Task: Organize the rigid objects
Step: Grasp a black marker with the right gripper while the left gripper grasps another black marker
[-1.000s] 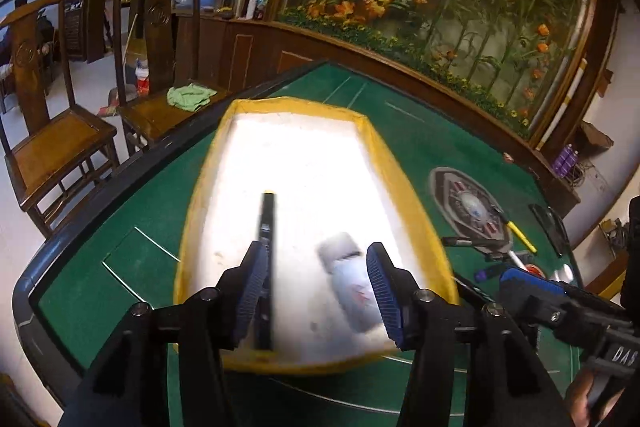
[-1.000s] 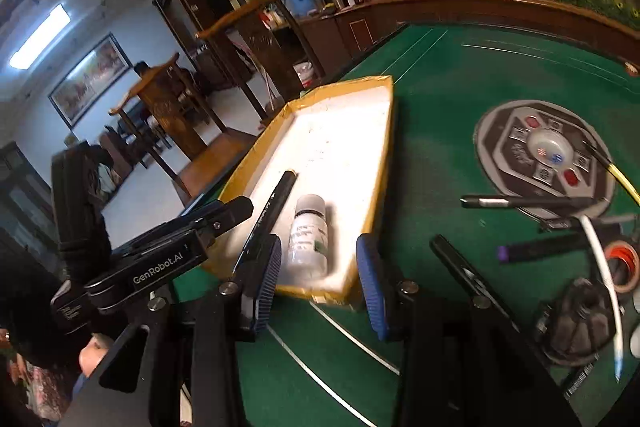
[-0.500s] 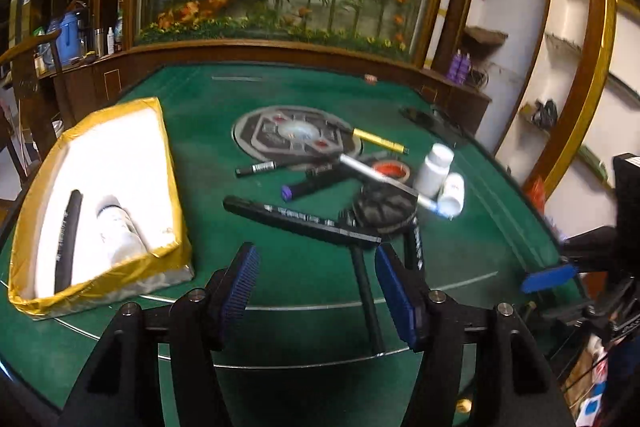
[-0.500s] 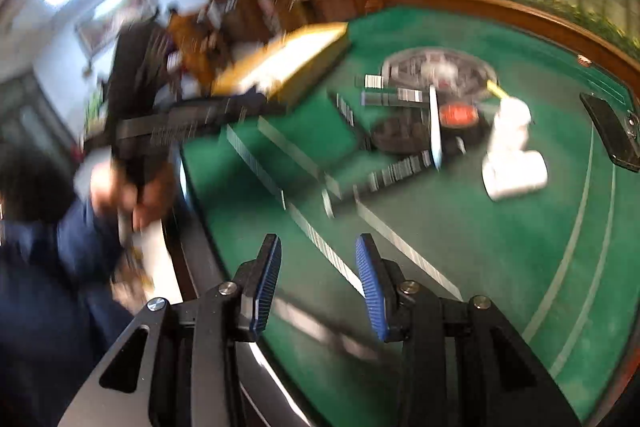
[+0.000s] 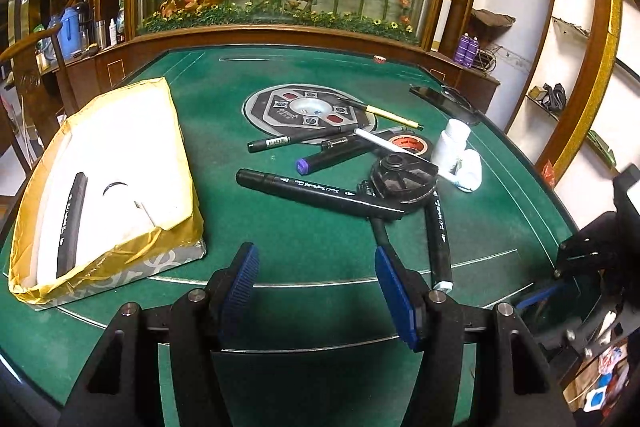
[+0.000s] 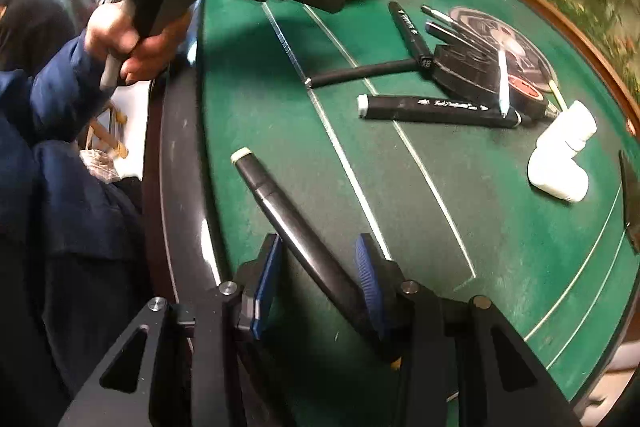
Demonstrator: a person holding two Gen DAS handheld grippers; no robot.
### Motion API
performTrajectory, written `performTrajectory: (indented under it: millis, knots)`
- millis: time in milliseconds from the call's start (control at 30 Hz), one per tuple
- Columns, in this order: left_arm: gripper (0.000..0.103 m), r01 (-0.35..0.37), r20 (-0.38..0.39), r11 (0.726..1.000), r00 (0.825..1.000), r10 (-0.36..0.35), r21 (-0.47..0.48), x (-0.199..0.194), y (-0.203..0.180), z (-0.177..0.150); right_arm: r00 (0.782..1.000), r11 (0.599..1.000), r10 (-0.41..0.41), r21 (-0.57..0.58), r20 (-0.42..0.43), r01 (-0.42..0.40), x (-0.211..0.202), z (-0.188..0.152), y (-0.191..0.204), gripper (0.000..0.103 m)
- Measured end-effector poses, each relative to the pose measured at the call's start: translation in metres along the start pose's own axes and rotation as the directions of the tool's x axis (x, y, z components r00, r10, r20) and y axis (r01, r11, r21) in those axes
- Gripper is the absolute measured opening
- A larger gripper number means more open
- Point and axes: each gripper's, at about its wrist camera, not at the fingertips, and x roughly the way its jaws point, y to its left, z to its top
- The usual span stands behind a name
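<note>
My right gripper (image 6: 318,245) points down at the table's near edge, and its jaws are closing around a black marker with a white end cap (image 6: 280,211). The marker lies slantwise between the pads; no firm press shows. My left gripper (image 5: 316,287) hovers open and empty over the green felt, short of a heap of black markers (image 5: 316,189). On the left, a yellow-wrapped box with a white inside (image 5: 120,123) holds a black marker (image 5: 70,223) and a white bottle (image 5: 128,207). Two white bottles (image 5: 456,151) lie at the heap's right.
The heap also holds a black round part (image 5: 404,179), a red-and-black tape roll (image 5: 408,145), a yellow pen (image 5: 392,115) and a purple-capped marker (image 5: 328,159). A round grey emblem (image 5: 308,107) marks the table's middle. A dark phone (image 5: 436,95) lies far right. A person's hand and blue sleeve (image 6: 60,95) are at the near-left edge.
The left view has swung from over the box to face the heap. The right gripper left the box, came down at the table's near edge over a black marker, and its jaws have narrowed.
</note>
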Motion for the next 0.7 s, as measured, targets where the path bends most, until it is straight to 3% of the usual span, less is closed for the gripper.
performTrajectory:
  millis: [33, 133, 200, 267, 333, 400, 500, 600, 700]
  knots:
    - [0.064, 0.006, -0.005, 1.0, 1.0, -0.006, -0.003, 0.001, 0.0, 0.001, 1.0, 1.0, -0.02, 0.018, 0.0, 0.02, 0.001, 0.003, -0.004, 0.015]
    - [0.064, 0.003, -0.01, 1.0, 1.0, -0.003, 0.005, 0.002, -0.003, 0.006, 0.997, 0.991, -0.065, 0.118, 0.047, 0.059, 0.0, 0.009, -0.024, 0.014]
    - [0.064, 0.005, -0.016, 1.0, 1.0, -0.005, 0.009, 0.003, -0.005, 0.011, 0.99, 0.98, -0.058, 0.196, 0.126, 0.033, -0.007, 0.011, -0.04, 0.014]
    - [0.065, 0.039, -0.045, 0.999, 0.998, -0.04, -0.029, 0.007, -0.005, 0.02, 0.967, 0.952, -0.021, 0.3, 0.255, -0.058, -0.022, 0.011, -0.061, 0.014]
    - [0.065, 0.071, -0.073, 0.992, 0.994, -0.078, -0.1, 0.013, -0.002, 0.029, 0.926, 0.913, 0.01, 0.375, 0.377, -0.163, -0.03, 0.008, -0.079, 0.014]
    - [0.065, 0.08, -0.108, 0.98, 0.989, -0.101, -0.185, 0.022, 0.002, 0.038, 0.897, 0.879, 0.004, 0.427, 0.443, -0.214, -0.027, 0.004, -0.092, 0.014]
    - [0.065, 0.069, -0.151, 0.952, 0.981, -0.118, -0.298, 0.038, 0.007, 0.049, 0.896, 0.866, -0.043, 0.464, 0.442, -0.187, -0.027, 0.001, -0.1, 0.014]
    - [0.065, 0.006, -0.177, 0.936, 0.981, -0.073, -0.351, 0.053, 0.011, 0.055, 0.871, 0.84, -0.006, 0.475, 0.491, -0.262, -0.034, -0.01, -0.108, 0.014]
    - [0.065, -0.012, -0.201, 0.912, 0.977, -0.077, -0.409, 0.069, 0.013, 0.059, 0.876, 0.83, -0.031, 0.5, 0.482, -0.246, -0.034, -0.013, -0.114, 0.014]
